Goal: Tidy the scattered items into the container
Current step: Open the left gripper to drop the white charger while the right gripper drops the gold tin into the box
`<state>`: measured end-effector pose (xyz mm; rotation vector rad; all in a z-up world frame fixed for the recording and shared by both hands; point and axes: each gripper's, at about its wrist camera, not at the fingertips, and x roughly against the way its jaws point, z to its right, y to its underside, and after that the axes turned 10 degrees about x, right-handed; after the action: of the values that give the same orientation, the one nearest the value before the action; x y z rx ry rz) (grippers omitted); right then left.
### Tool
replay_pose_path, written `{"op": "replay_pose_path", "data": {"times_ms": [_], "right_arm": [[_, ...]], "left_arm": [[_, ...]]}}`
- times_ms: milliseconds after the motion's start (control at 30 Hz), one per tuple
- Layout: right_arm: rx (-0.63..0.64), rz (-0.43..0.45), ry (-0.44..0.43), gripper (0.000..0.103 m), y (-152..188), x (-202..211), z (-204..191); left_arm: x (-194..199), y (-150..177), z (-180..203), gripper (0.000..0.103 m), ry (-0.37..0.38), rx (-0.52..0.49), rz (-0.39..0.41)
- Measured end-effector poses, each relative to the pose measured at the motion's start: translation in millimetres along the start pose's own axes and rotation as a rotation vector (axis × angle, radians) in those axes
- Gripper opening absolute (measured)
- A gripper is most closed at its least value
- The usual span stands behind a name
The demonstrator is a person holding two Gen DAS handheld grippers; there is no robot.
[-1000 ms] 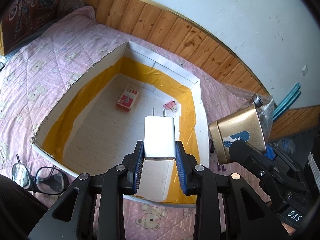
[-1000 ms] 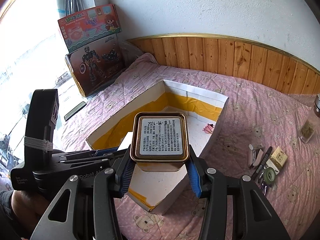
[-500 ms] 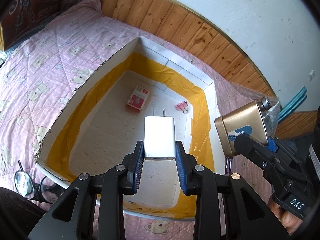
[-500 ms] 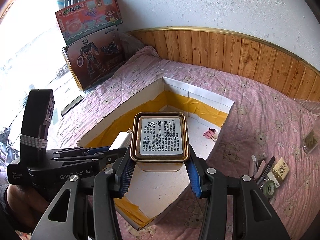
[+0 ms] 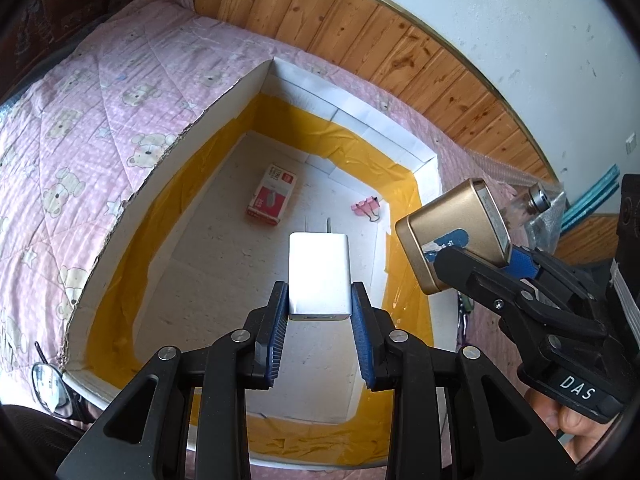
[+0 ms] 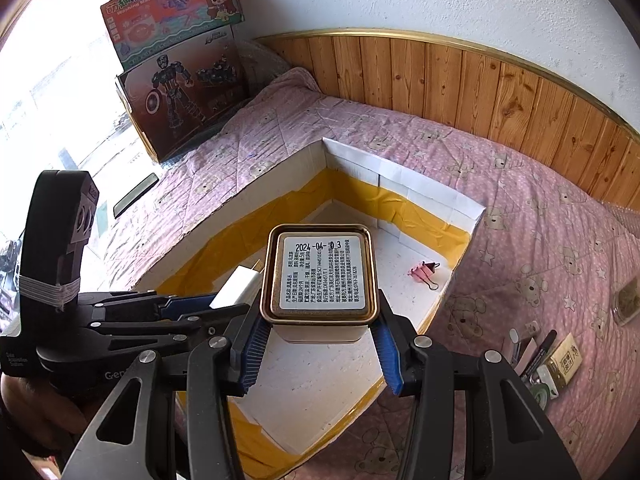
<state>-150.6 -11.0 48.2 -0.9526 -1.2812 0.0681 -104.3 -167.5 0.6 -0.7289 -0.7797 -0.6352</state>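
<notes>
- Holding: left gripper (image 5: 320, 312) pinching white charger (image 5: 319, 276), above the box (image 5: 224, 108).
- Right gripper (image 6: 320, 344) clamping gold tin (image 6: 320, 276), alongside.
- Ahead, inside box: red packet (image 5: 271, 200), pink clip (image 5: 365, 208).

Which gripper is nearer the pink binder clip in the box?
Hard to call; the right, if either. The right gripper, holding the gold tin, hangs left of the pink binder clip. The left gripper, holding the white charger, hovers above the box floor short of it.

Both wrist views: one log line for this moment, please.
left hand-held gripper: shut on white charger | right hand-held gripper: shut on gold tin | both over box | inside: red packet, pink clip
</notes>
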Motion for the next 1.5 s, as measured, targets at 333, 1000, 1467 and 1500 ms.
{"op": "replay_pose_path", "data": {"times_ms": [333,1000,1467,1500], "right_arm": [[-0.028,-0.108,-0.028,0.049,-14.4,-35.0,22.5],[0.109,-0.303,0.004,0.05,-50.5,-98.7,49.9],[0.202,-0.422,0.017,0.05,-66.0,-133.6,54.0],[0.205,-0.428,0.017,0.05,-66.6,-136.1,54.7]], "left_arm": [[-13.8,-11.5,3.8,0.031,0.021,0.024,-0.081],[-50.8,-13.2,28.7,0.031,-0.005,0.097,-0.213],[-65.3,-21.2,31.7,0.031,0.039,0.201,-0.272],[-66.0,-21.6,31.5,0.031,0.038,0.205,-0.275]]}}
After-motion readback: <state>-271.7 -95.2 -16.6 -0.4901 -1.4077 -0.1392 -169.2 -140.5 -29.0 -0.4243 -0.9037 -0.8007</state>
